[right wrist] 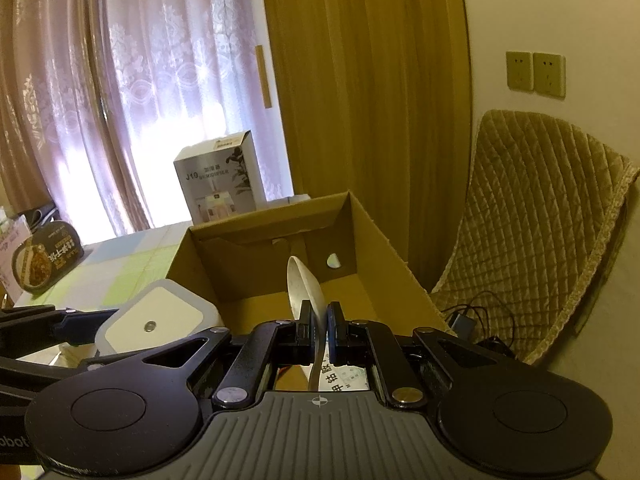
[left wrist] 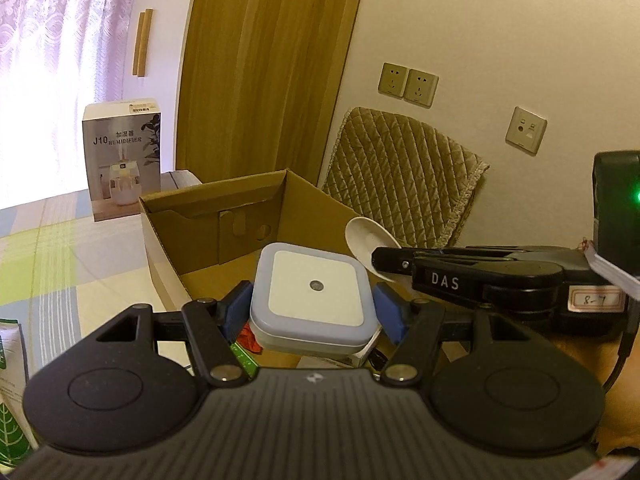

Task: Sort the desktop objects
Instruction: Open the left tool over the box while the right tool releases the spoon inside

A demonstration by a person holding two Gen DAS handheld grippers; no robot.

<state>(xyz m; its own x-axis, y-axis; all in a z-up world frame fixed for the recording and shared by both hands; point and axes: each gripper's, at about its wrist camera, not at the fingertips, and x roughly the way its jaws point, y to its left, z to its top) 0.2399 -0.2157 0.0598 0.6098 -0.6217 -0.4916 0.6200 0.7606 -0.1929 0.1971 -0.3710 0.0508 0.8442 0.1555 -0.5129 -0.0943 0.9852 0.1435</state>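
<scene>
My left gripper (left wrist: pixel 312 308) is shut on a square white night light (left wrist: pixel 316 296) with a pale blue rim and a small round sensor, held over the near part of an open cardboard box (left wrist: pixel 224 216). The same night light (right wrist: pixel 156 322) shows at the left of the right wrist view. My right gripper (right wrist: pixel 319 320) is shut on a white spoon (right wrist: pixel 306 284), bowl pointing forward above the cardboard box (right wrist: pixel 384 248). From the left wrist view the right gripper (left wrist: pixel 384 264) comes in from the right, with the spoon (left wrist: pixel 366 240) at its tip.
A humidifier carton (left wrist: pixel 122 156) stands behind the box on a checked tablecloth (left wrist: pixel 52 264). A quilted chair cushion (left wrist: pixel 400 176) leans on the wall at right, under wall sockets (left wrist: pixel 408 84). A dark food bowl pack (right wrist: pixel 46 258) lies far left. Cables (right wrist: pixel 476 320) trail beside the box.
</scene>
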